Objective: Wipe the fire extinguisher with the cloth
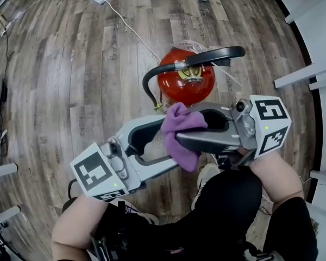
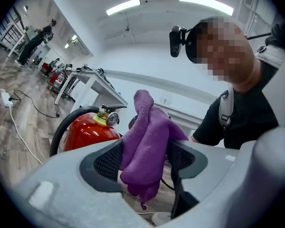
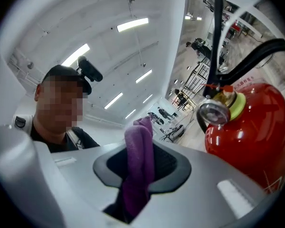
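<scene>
Both grippers meet at the purple cloth [image 1: 180, 125], close by the red fire extinguisher [image 1: 185, 85] upright on the wood floor [image 1: 70, 64]. The right gripper [image 3: 140, 167] pinches the cloth between its fingers. The left gripper [image 2: 145, 158] is spread wide, the cloth hanging unclamped between its fingers.

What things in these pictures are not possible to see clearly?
- Gauge reading: right gripper view, too small, with glare.
- Fire extinguisher base: head view, under its own top; left gripper and right gripper cover it in their views.
- Hose end: head view, behind the cloth.
</scene>
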{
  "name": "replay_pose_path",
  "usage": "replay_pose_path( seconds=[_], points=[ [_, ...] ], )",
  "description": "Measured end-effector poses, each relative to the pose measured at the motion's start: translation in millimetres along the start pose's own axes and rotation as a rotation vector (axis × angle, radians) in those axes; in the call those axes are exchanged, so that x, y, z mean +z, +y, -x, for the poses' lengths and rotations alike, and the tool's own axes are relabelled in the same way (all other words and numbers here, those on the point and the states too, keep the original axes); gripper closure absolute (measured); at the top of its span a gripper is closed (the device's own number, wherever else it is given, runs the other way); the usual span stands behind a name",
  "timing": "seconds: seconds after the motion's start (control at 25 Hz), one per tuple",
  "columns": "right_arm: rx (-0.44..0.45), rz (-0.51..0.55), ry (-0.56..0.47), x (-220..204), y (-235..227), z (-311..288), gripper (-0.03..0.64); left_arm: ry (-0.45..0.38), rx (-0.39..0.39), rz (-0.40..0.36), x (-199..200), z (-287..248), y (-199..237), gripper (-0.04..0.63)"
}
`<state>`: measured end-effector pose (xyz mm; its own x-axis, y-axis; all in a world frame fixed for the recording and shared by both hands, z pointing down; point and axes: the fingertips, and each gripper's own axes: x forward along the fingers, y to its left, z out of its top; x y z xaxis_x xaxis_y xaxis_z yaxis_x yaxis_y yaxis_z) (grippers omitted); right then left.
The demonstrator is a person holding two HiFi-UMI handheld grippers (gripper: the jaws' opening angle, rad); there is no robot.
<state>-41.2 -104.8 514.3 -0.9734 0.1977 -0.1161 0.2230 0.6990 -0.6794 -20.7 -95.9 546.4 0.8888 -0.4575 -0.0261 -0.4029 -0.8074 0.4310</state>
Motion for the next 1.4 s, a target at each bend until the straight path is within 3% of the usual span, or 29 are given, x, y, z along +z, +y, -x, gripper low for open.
replay_pose_path(
  seconds=[0.12, 0.2, 0.32, 0.48, 0.52, 0.56, 0.6, 0.76, 0.84, 0.92, 0.96, 1.0, 1.08, 1.16, 1.28, 1.4],
  points=[
    [-0.027, 0.006, 0.021, -2, -1, -6, 0.532, 0.002, -0.04, 0.065, -1, 2, -2, 0.342],
    [-0.052, 0.001, 0.01, 1, -4, -6, 0.52, -0.011, -0.059, 0.127, 0, 4, 0, 0.461],
    [-0.084, 0.016, -0.023, 12, -2, -5, 0.446, -0.069, -0.055, 0.202, 9, 12, 11, 0.48],
    [-0.228, 0.153, -0.121, 43, 18, 3, 0.43, -0.19, 0.005, 0.23, 45, 37, 40, 0.485],
    [-0.269, 0.209, -0.138, 50, 27, 4, 0.442, -0.203, 0.022, 0.221, 56, 44, 48, 0.485],
    [-0.304, 0.269, -0.138, 53, 35, 3, 0.499, -0.2, 0.039, 0.198, 66, 49, 54, 0.485],
    [-0.332, 0.318, -0.122, 53, 43, -1, 0.604, -0.178, 0.056, 0.156, 75, 52, 60, 0.485],
    [-0.419, 0.42, 0.072, 25, 56, -30, 0.617, 0.046, 0.125, -0.104, 91, 47, 87, 0.479],
    [-0.439, 0.593, 0.192, 4, 51, -38, 0.617, 0.133, 0.124, -0.169, 92, 41, 106, 0.479],
    [-0.418, 0.725, 0.304, -21, 34, -36, 0.617, 0.184, 0.112, -0.181, 91, 32, 128, 0.479],
    [-0.387, 0.691, 0.335, -32, 25, -31, 0.614, 0.202, 0.112, -0.178, 89, 27, 139, 0.479],
    [-0.351, 0.588, 0.321, -35, 17, -25, 0.614, 0.215, 0.116, -0.172, 86, 23, 149, 0.477],
    [-0.276, 0.311, 0.204, -26, 8, -16, 0.614, 0.227, 0.124, -0.162, 79, 16, 166, 0.477],
    [-0.207, 0.144, 0.094, -10, 8, -11, 0.614, 0.237, 0.125, -0.152, 69, 10, 178, 0.477],
    [-0.194, 0.117, 0.078, -7, 8, -12, 0.614, 0.278, 0.085, -0.139, 53, 5, 186, 0.476],
    [-0.225, 0.128, 0.123, -17, 3, -17, 0.614, 0.313, -0.049, -0.061, 47, 6, 175, 0.476]
  ],
)
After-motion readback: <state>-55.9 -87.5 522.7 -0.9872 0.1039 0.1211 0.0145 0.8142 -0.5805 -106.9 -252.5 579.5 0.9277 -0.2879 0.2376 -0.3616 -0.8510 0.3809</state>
